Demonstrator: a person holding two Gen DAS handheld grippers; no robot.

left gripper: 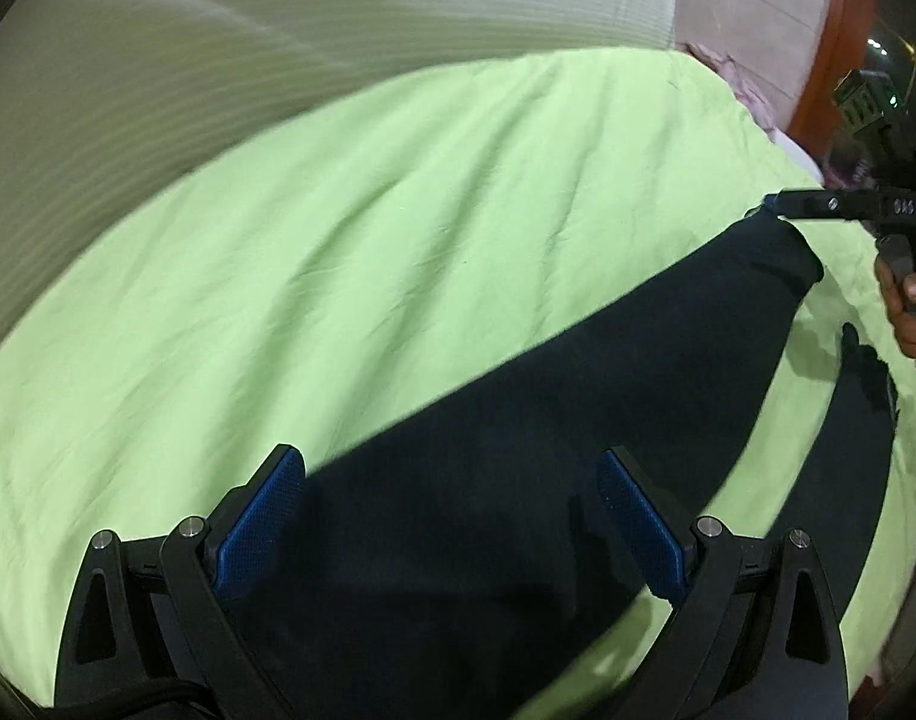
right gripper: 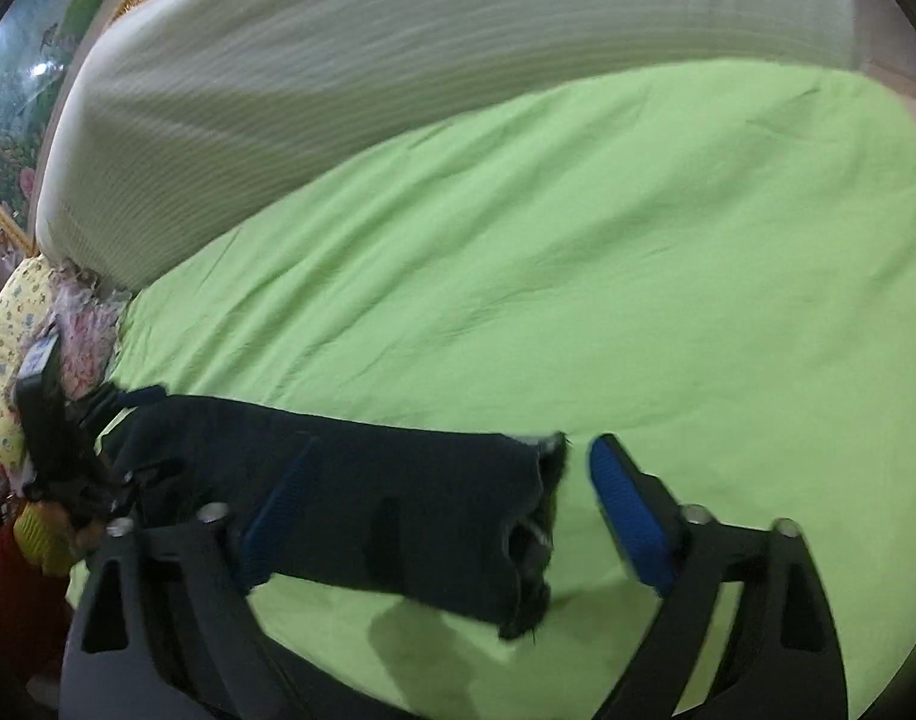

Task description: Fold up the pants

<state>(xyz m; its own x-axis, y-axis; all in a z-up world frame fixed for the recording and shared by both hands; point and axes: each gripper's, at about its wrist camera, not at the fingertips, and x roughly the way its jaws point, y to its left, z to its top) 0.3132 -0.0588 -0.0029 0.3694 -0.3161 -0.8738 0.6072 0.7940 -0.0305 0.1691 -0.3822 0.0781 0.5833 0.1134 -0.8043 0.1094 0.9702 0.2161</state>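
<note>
Dark navy pants (left gripper: 547,420) lie spread on a light green bedsheet (left gripper: 338,252). In the left wrist view my left gripper (left gripper: 452,516) is open, its blue pads either side of the waist end, just above the cloth. The two legs run away to the right; the right gripper (left gripper: 775,204) shows side-on at the upper leg's hem. In the right wrist view my right gripper (right gripper: 452,510) is open over the leg's frayed hem (right gripper: 535,540), with the pants (right gripper: 368,480) stretching left to the left gripper (right gripper: 122,396).
A large white ribbed pillow or bolster (right gripper: 398,60) lies along the far side of the bed. Floral bedding (right gripper: 14,330) and a framed picture (right gripper: 14,90) are at the left. Tiled floor (left gripper: 745,12) lies beyond the bed's far right edge.
</note>
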